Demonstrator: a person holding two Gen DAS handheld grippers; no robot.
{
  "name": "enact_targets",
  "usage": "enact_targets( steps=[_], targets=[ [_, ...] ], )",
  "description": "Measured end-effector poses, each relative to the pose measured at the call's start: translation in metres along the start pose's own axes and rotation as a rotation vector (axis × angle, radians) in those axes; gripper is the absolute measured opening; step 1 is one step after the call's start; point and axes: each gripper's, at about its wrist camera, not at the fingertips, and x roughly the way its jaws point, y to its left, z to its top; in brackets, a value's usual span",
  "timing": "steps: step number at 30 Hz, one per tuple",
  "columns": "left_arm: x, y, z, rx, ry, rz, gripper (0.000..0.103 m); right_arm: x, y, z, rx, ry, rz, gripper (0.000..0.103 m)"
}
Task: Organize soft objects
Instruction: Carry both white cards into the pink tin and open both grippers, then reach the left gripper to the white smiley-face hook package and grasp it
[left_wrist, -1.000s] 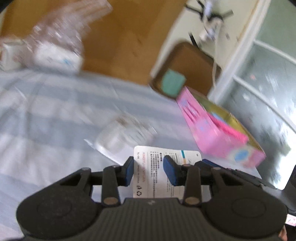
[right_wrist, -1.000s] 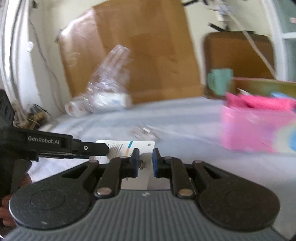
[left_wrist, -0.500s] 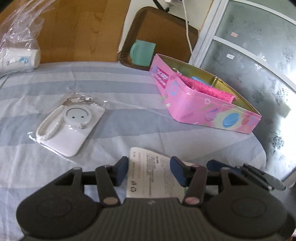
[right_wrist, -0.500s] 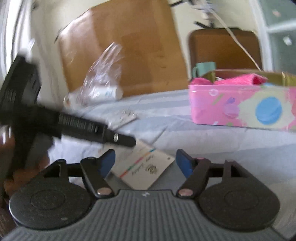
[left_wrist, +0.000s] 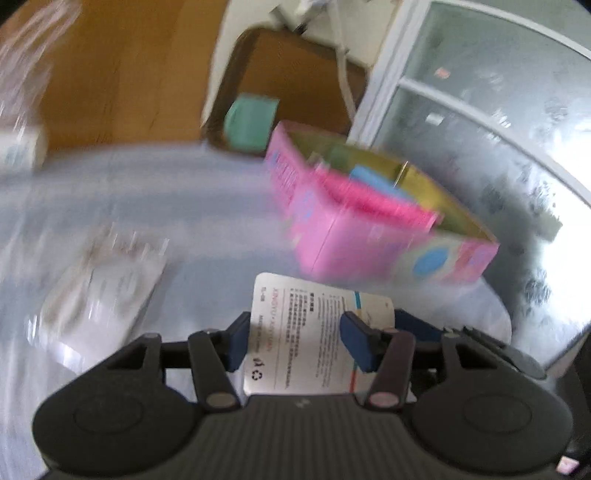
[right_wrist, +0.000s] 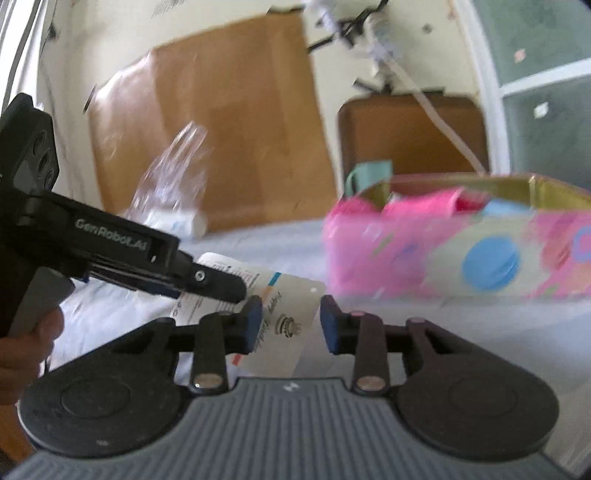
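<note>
White printed card (left_wrist: 314, 332), a flat paper tag with black text and a recycling mark, sits between both claws above the striped blue-grey bedsheet (left_wrist: 184, 206). The left claw (left_wrist: 295, 338) has its pads at the card's two edges, apparently pinching it. The right claw (right_wrist: 290, 323) has just been closing; its left pad touches the card, its right pad stands clear. Nearby lies an open pink tin box (right_wrist: 461, 254) holding a pink cloth (left_wrist: 373, 201).

Glossy pink tin (left_wrist: 354, 236) (gold metal inside) sits on matt striped cloth (left_wrist: 166, 199); paper card (left_wrist: 310, 332).
</note>
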Motion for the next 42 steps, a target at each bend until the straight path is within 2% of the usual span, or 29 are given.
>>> enact_targets(
  steps=[6,9,10,11,12,13,14,15,17,19,20,23,28,32,37,42],
  targets=[
    [0.007,-0.052,0.062,0.137,-0.127,-0.042,0.055,-0.008,-0.033,0.048,0.009,-0.180,-0.132,0.040],
    [0.021,-0.081,0.095,0.217,-0.197,-0.078,0.064,0.004,-0.060,0.069,-0.010,-0.228,-0.206,0.040],
    [0.029,-0.089,0.105,0.234,-0.214,-0.080,0.075,0.015,-0.069,0.073,-0.030,-0.230,-0.266,0.042],
    [0.040,-0.096,0.114,0.244,-0.228,-0.080,0.094,0.028,-0.076,0.075,-0.056,-0.222,-0.342,0.049],
    [0.053,-0.101,0.121,0.251,-0.240,-0.072,0.097,0.041,-0.081,0.075,-0.078,-0.202,-0.431,0.052],
    [0.067,-0.107,0.127,0.262,-0.245,-0.049,0.094,0.048,-0.087,0.075,-0.081,-0.180,-0.498,0.052],
    [0.084,-0.111,0.134,0.268,-0.244,-0.002,0.092,0.049,-0.094,0.074,-0.051,-0.171,-0.523,0.052],
    [0.102,-0.112,0.139,0.260,-0.236,0.070,0.091,0.042,-0.100,0.072,-0.005,-0.193,-0.496,0.052],
    [0.120,-0.105,0.141,0.210,-0.179,0.125,0.091,0.029,-0.102,0.063,0.032,-0.228,-0.463,0.052],
    [0.124,-0.092,0.135,0.140,-0.149,0.075,0.091,0.025,-0.097,0.054,0.017,-0.224,-0.466,0.052],
    [0.125,-0.089,0.129,0.134,-0.142,0.076,0.091,0.023,-0.095,0.050,0.025,-0.218,-0.450,0.052],
    [0.123,-0.087,0.113,0.164,-0.138,0.121,0.091,0.022,-0.083,0.043,0.059,-0.224,-0.400,0.052],
    [0.096,-0.081,0.093,0.190,-0.148,0.140,0.091,0.022,-0.053,0.039,0.068,-0.228,-0.342,0.052],
    [0.068,-0.066,0.085,0.175,-0.156,0.184,0.091,0.026,-0.037,0.039,0.073,-0.176,-0.308,0.052],
    [0.039,-0.040,0.073,0.139,-0.167,0.211,0.092,0.040,-0.015,0.036,0.108,-0.048,-0.229,0.052],
    [0.011,-0.005,0.058,0.089,-0.180,0.267,0.092,0.056,0.025,0.031,0.065,0.023,-0.143,0.052]
  ],
)
